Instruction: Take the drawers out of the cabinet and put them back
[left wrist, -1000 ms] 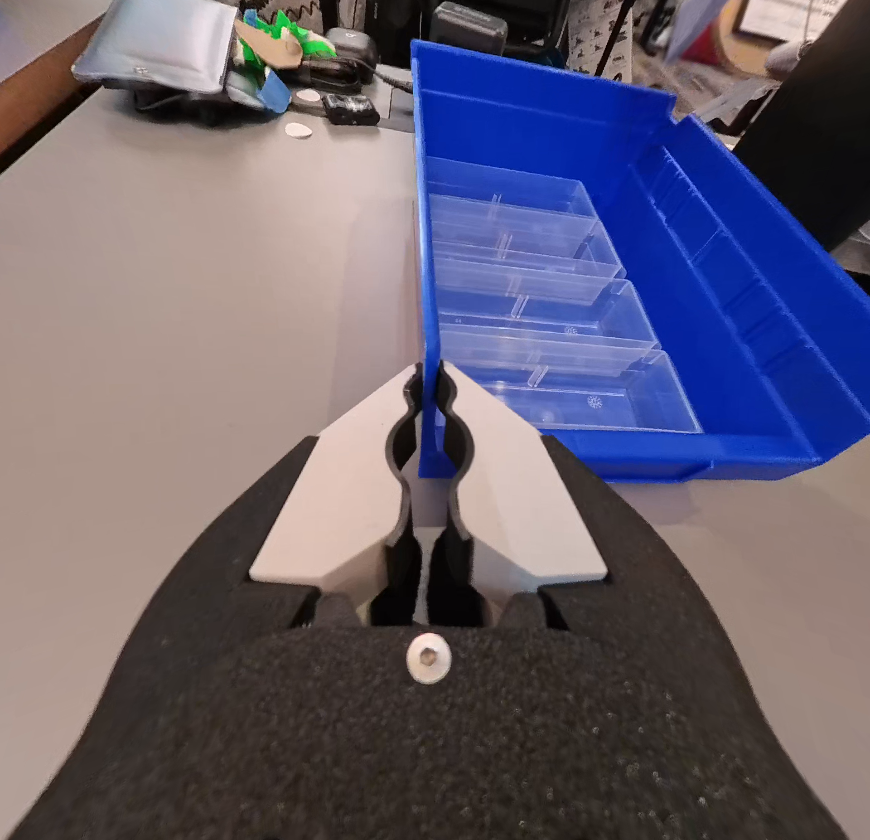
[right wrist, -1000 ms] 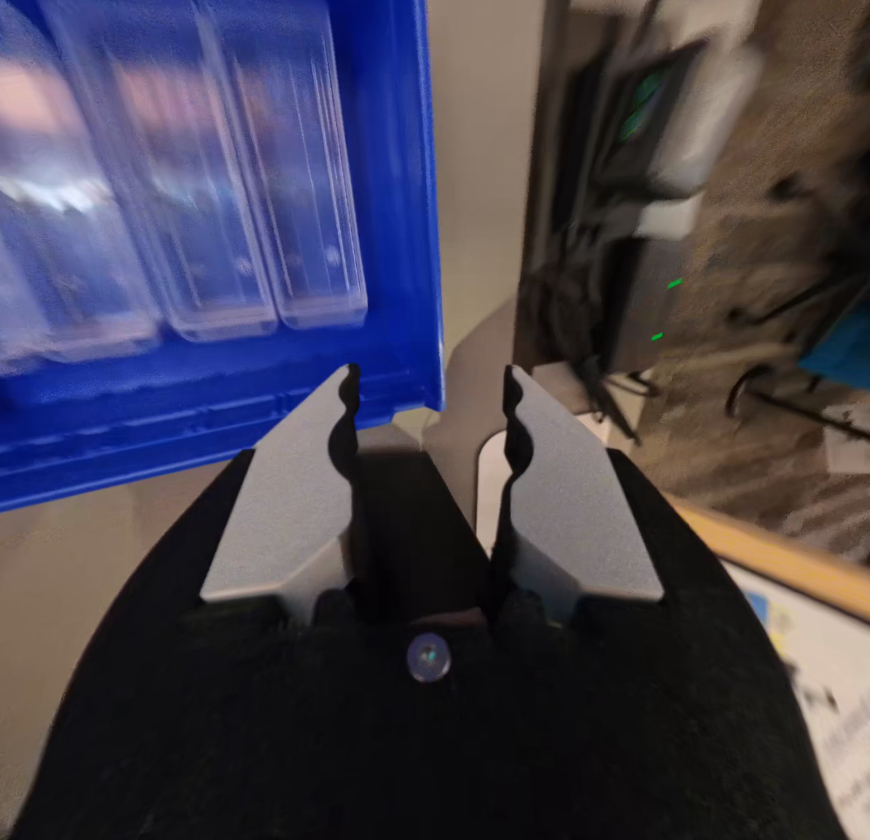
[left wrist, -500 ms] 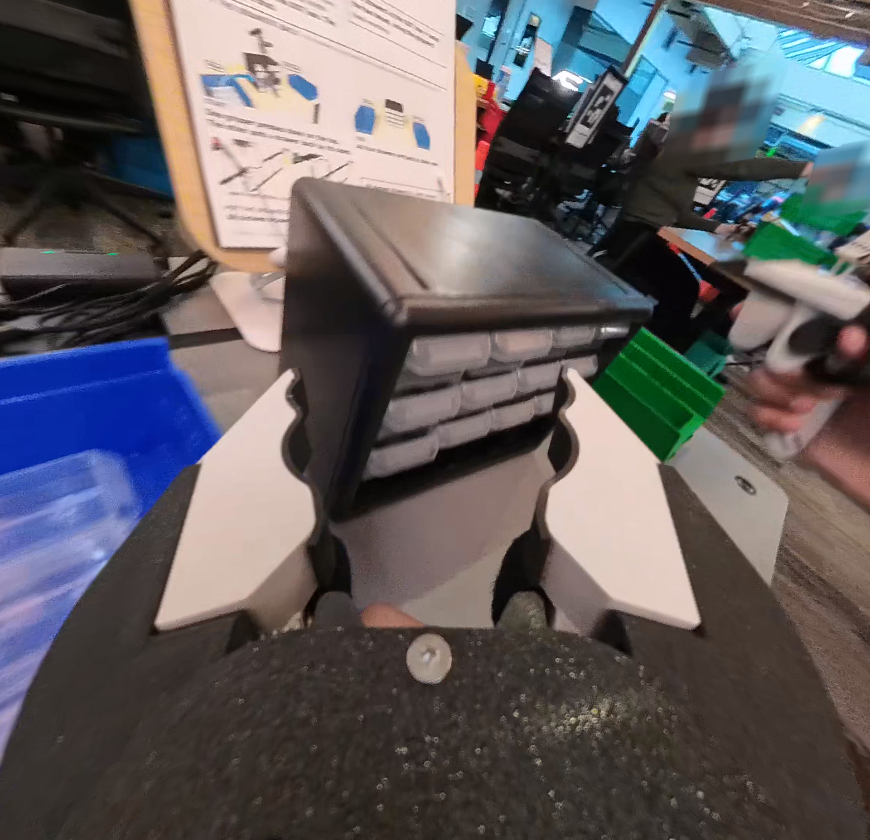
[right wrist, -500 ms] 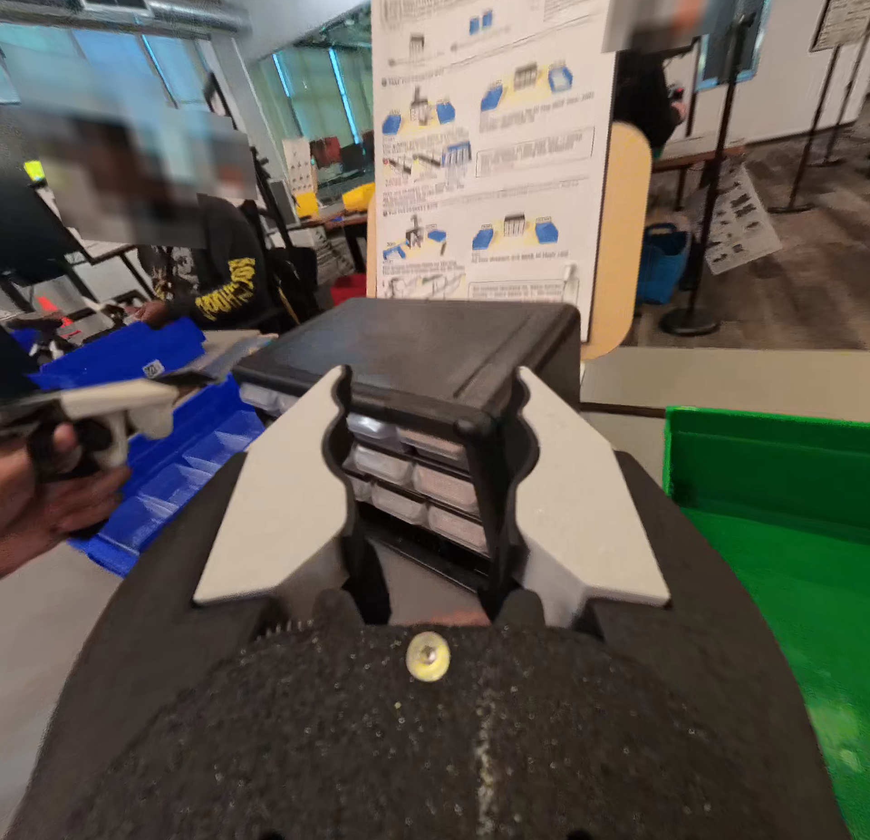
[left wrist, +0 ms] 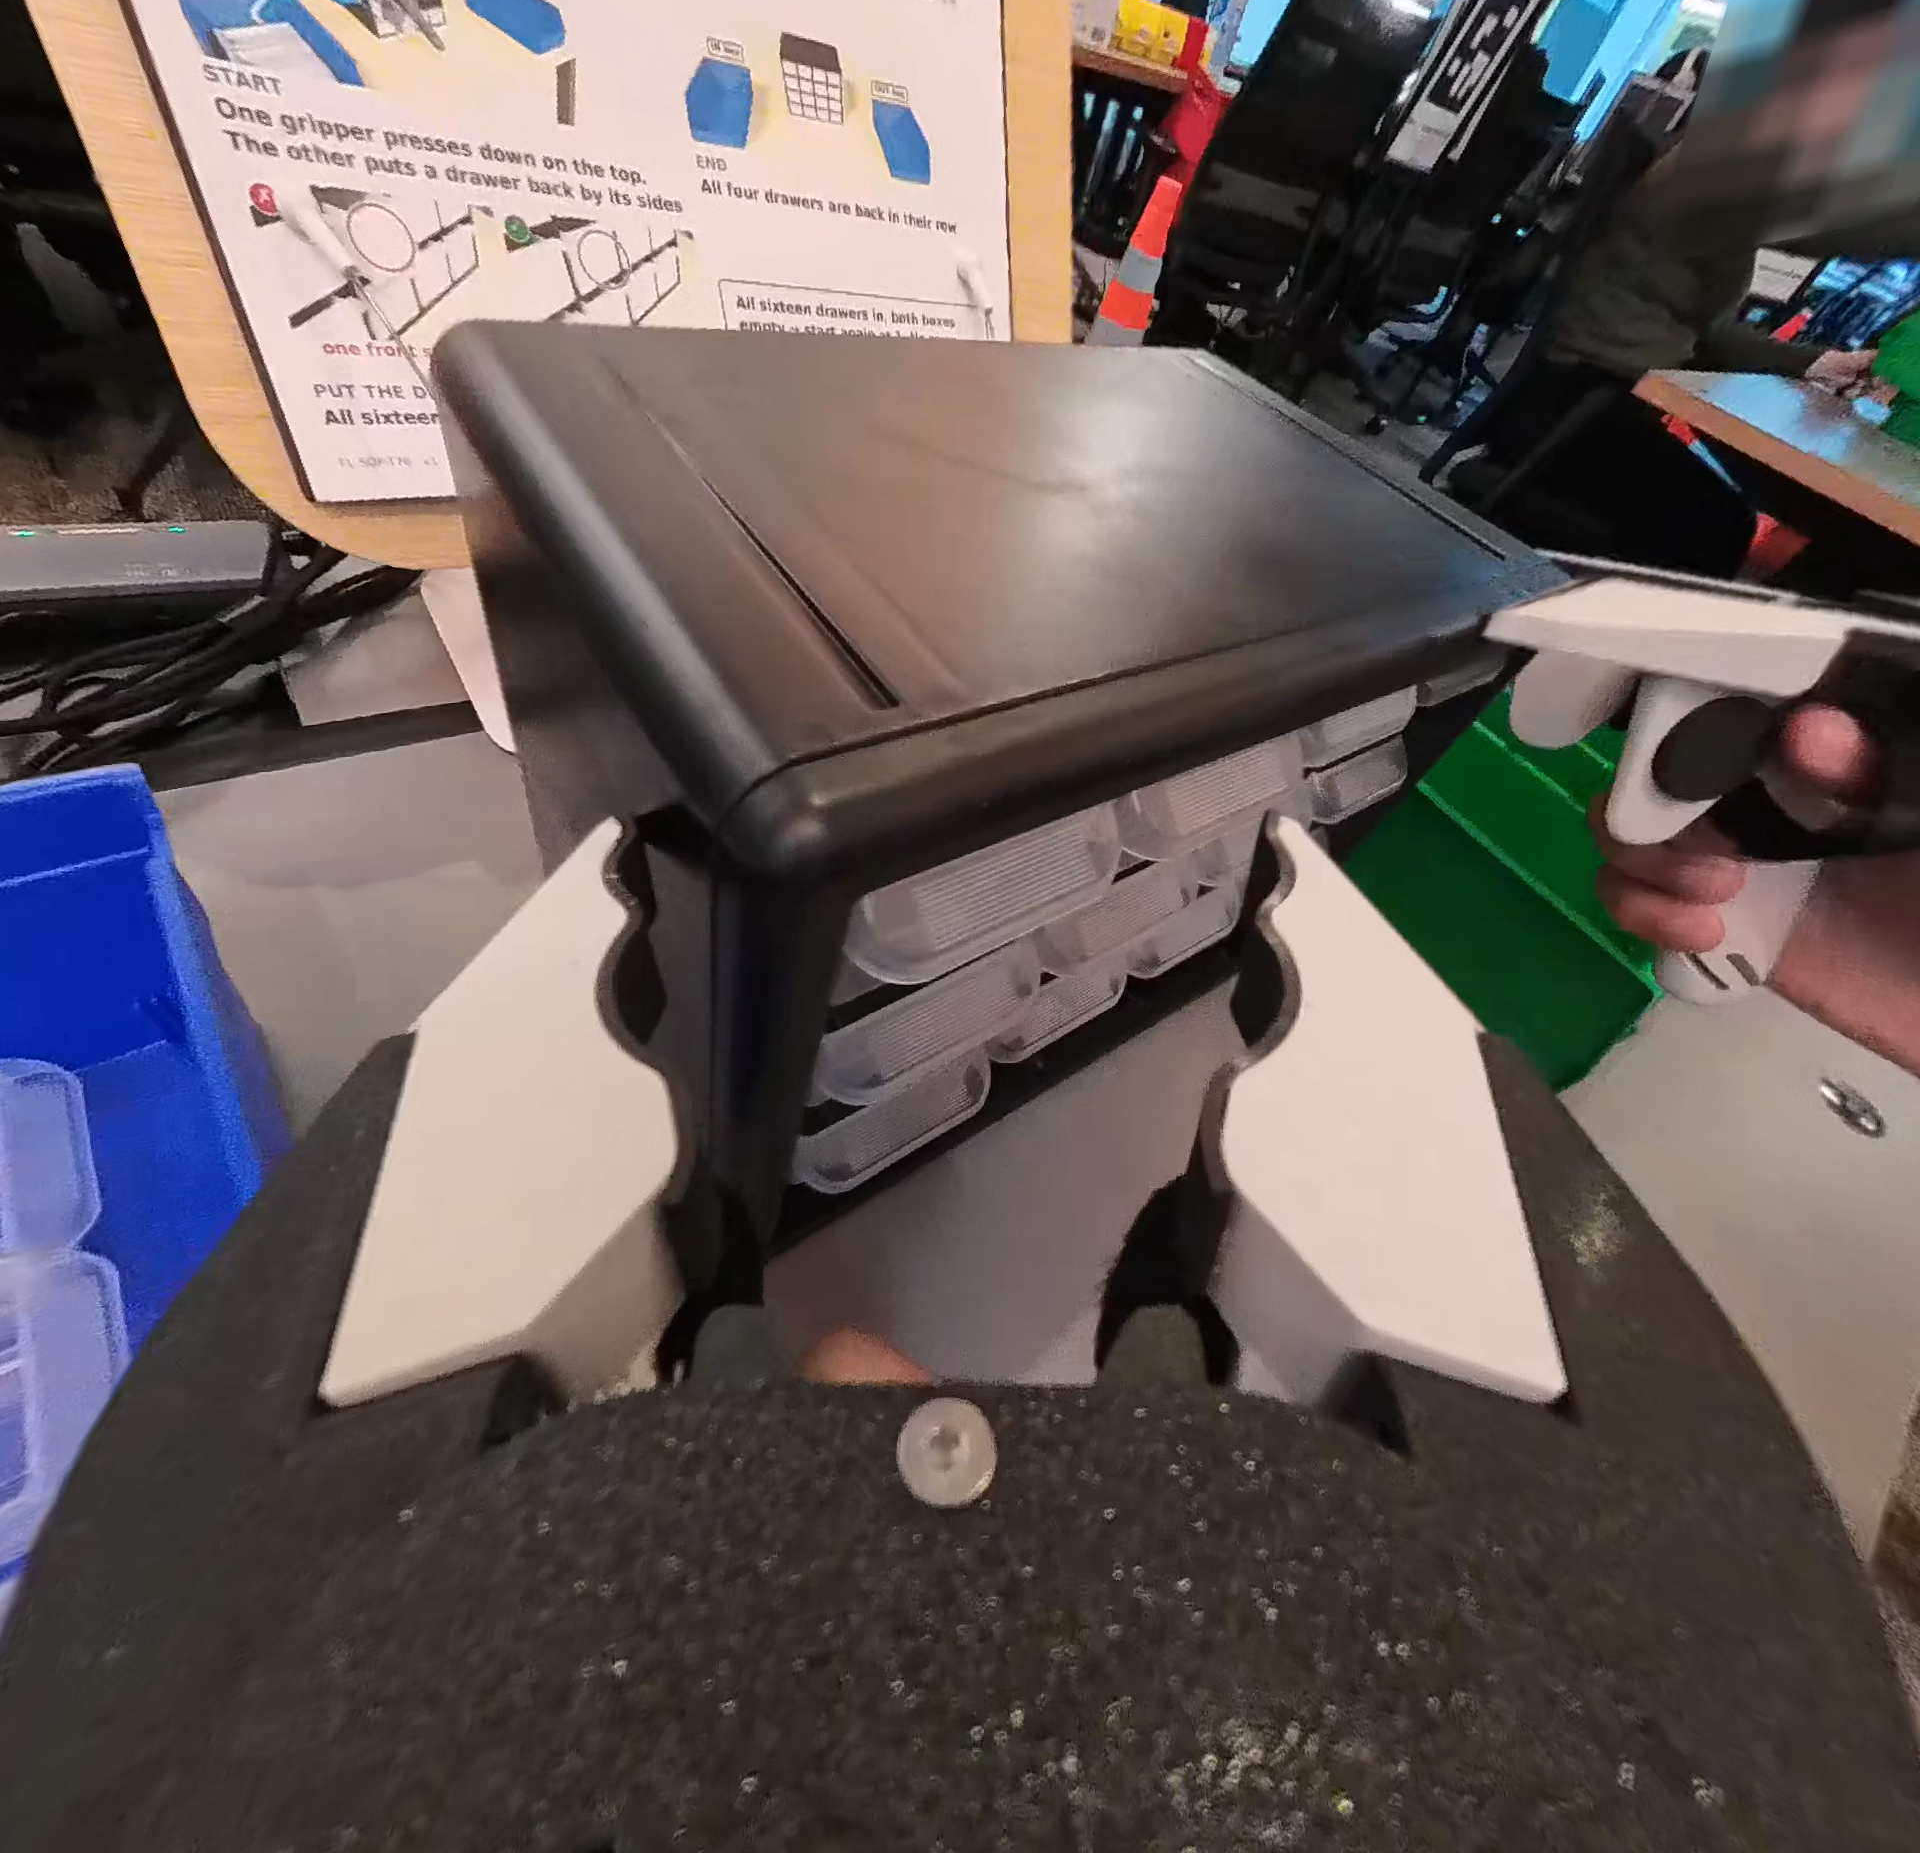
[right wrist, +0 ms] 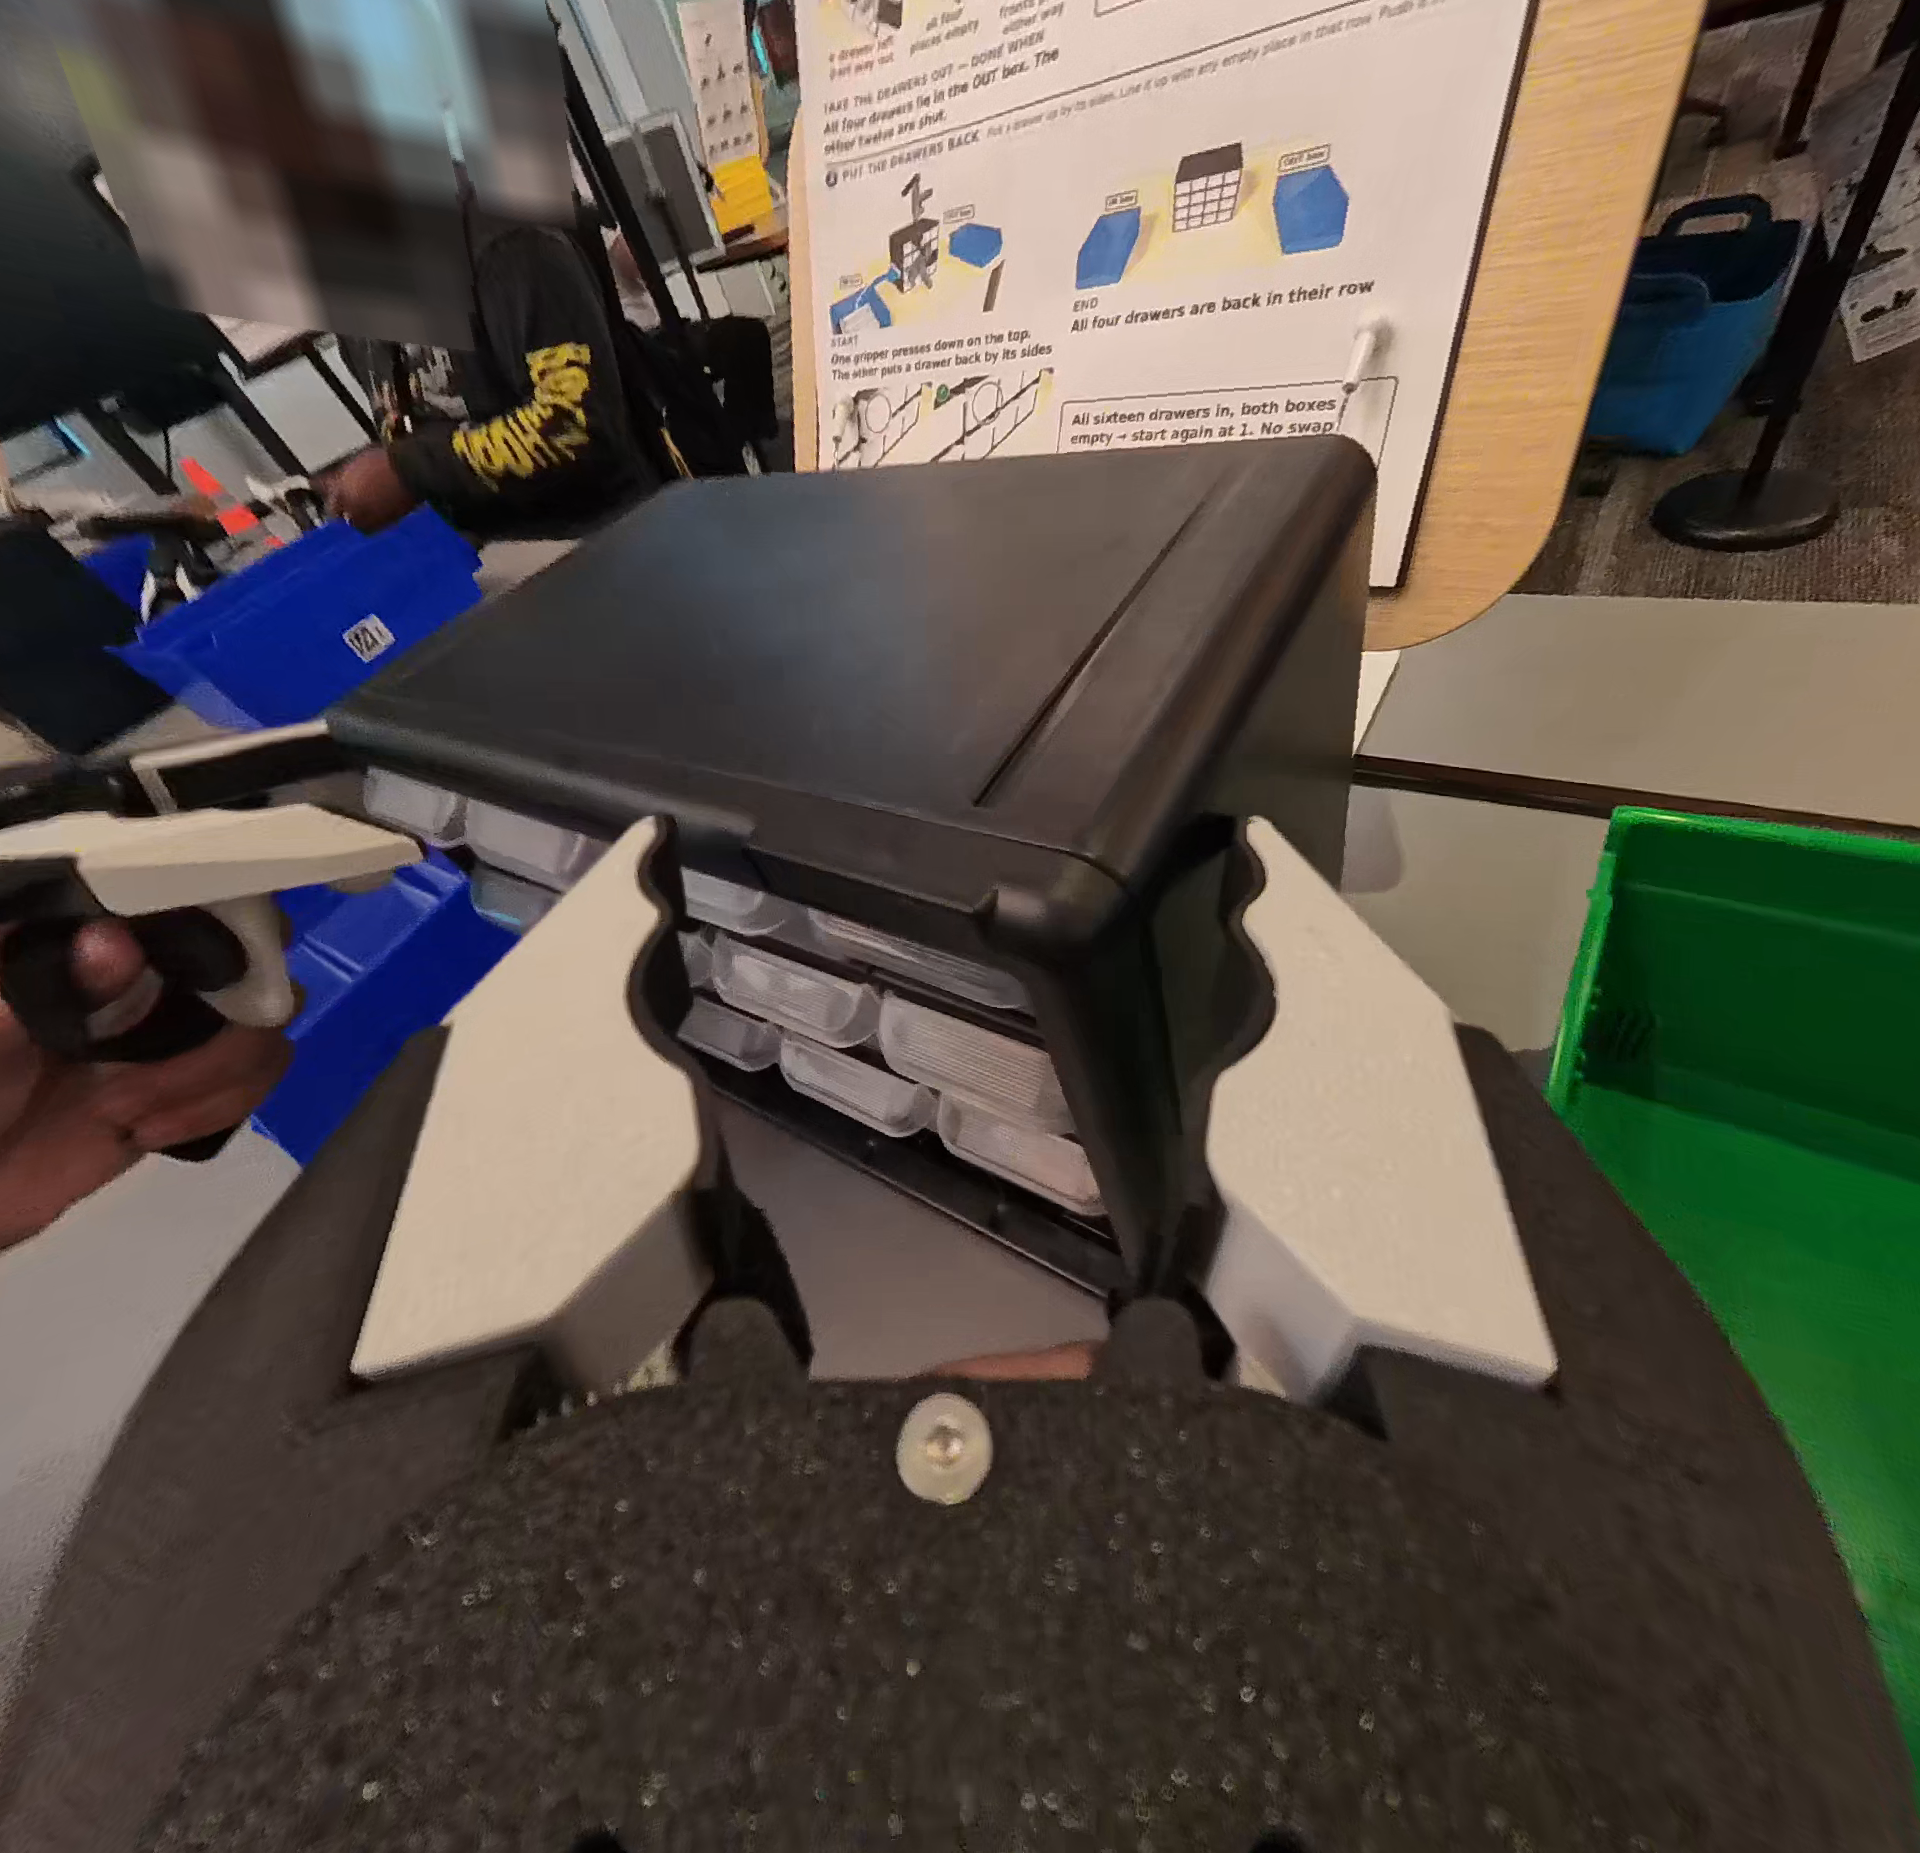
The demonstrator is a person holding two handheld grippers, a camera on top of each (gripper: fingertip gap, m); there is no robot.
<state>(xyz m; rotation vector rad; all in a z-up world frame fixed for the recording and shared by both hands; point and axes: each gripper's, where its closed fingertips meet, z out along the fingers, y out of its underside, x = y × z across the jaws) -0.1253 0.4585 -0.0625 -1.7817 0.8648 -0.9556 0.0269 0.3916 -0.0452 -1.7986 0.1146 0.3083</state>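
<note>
You've got the black drawer cabinet (left wrist: 997, 556) sitting on the grey worktop (left wrist: 343, 889), between a blue bin (left wrist: 114, 982) on your left and a green bin (right wrist: 1756, 1024) on your right. It's a glossy black plastic box with rounded corners and a groove running across its top, and the front is packed with small clear drawers (left wrist: 977, 899) in rows, all looking pushed in. The bottom row looks like an open dark slot, but it's hard to tell from these angles.

Your left gripper (left wrist: 945, 878) has its jaws spread wide, framing the cabinet's left front corner without touching anything. Your right gripper (right wrist: 951, 868) is the same deal on the other side: jaws wide apart around the right front corner, nothing between them. In each wrist view you can see the other gripper hanging just beside the far top front edge of the cabinet, with your hand (left wrist: 1766, 868) wrapped round its handle.

A few clear drawers (left wrist: 42, 1273) lie inside the blue bin at the left edge. Behind the cabinet stands a wooden board with a white instruction sheet (right wrist: 1132, 245) on it. The green bin's floor shows bare.
</note>
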